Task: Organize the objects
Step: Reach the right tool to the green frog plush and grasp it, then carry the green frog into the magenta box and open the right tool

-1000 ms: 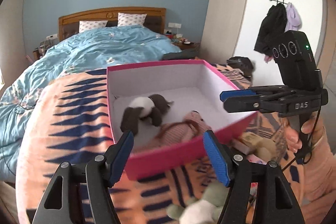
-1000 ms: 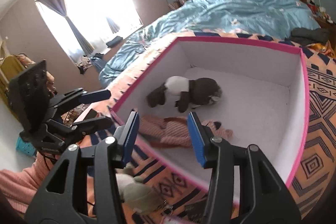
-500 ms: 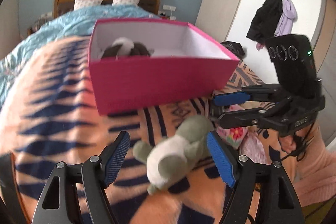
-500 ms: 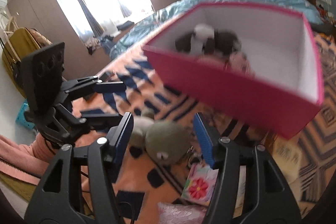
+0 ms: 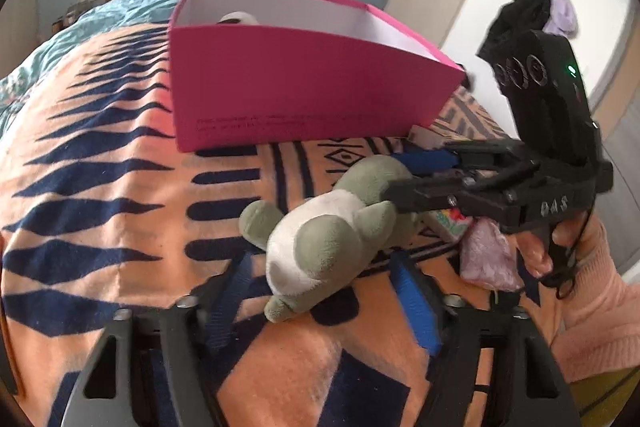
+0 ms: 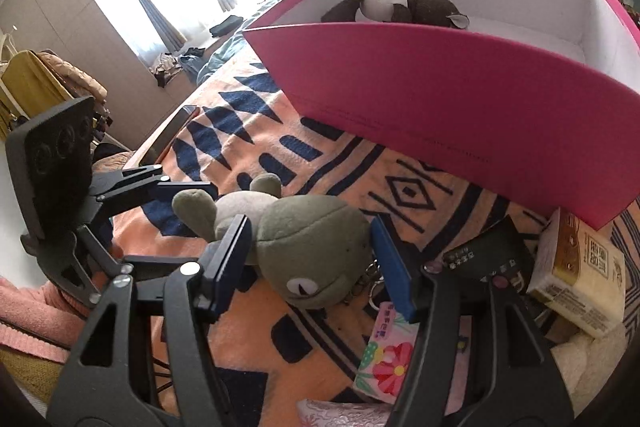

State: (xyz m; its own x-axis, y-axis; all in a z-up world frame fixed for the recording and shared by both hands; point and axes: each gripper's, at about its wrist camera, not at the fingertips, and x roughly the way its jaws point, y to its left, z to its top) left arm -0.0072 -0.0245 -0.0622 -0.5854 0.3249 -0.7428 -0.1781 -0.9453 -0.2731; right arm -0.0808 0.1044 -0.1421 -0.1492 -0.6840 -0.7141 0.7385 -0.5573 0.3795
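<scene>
Pink box (image 6: 460, 99) | holds panda plush (image 6: 394, 5) | green plush (image 6: 304, 247) outside

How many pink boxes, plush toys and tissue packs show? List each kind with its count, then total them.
Pink boxes: 1, the pink box
Plush toys: 2, a green plush outside the box and a brown-and-white plush inside it
Tissue packs: 1, the tissue pack
Total: 4

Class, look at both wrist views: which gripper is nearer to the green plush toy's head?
Right. The right gripper straddles the green plush toy at its head; the left gripper straddles its pale body and feet, at the opposite end.
</scene>
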